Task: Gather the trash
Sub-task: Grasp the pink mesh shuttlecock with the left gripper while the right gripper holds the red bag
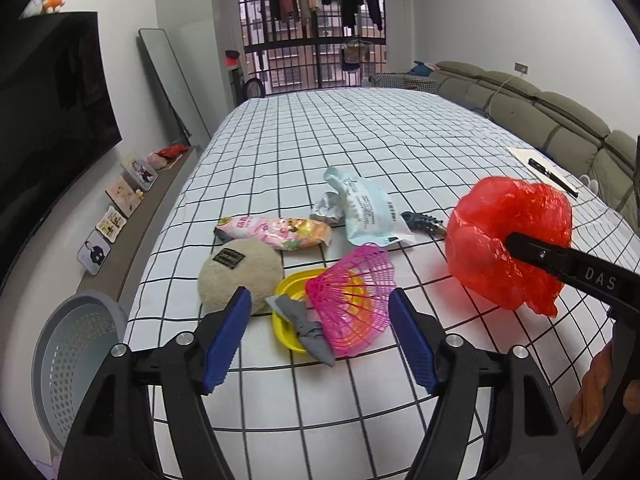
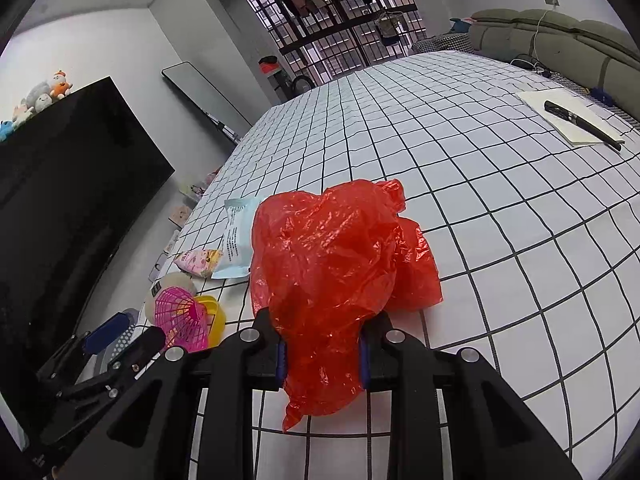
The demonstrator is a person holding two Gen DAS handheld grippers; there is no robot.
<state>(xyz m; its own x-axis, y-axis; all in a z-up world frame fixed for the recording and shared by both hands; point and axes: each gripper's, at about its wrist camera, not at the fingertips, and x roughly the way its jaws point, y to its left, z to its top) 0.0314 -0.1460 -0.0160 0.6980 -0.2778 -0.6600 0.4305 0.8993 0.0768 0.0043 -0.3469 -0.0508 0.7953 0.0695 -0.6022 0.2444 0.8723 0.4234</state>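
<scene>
My right gripper [image 2: 322, 354] is shut on a crumpled red plastic bag [image 2: 332, 264], held just above the checked bed cover; the bag also shows in the left wrist view [image 1: 508, 244]. My left gripper [image 1: 320, 328] is open and empty, its blue pads either side of a pink plastic mesh shell [image 1: 352, 300], a yellow lid [image 1: 290, 316] and a grey scrap [image 1: 308, 326]. Beyond lie a pink snack wrapper [image 1: 276, 232], a pale blue pouch [image 1: 368, 212] and crumpled foil [image 1: 326, 210].
A beige round plush [image 1: 238, 276] and a dark hair clip [image 1: 424, 224] lie among the trash. A grey perforated bin [image 1: 76, 364] stands on the floor at the bed's left edge. A notebook with a pen [image 2: 576, 118] lies far right. A sofa [image 1: 540, 116] runs behind.
</scene>
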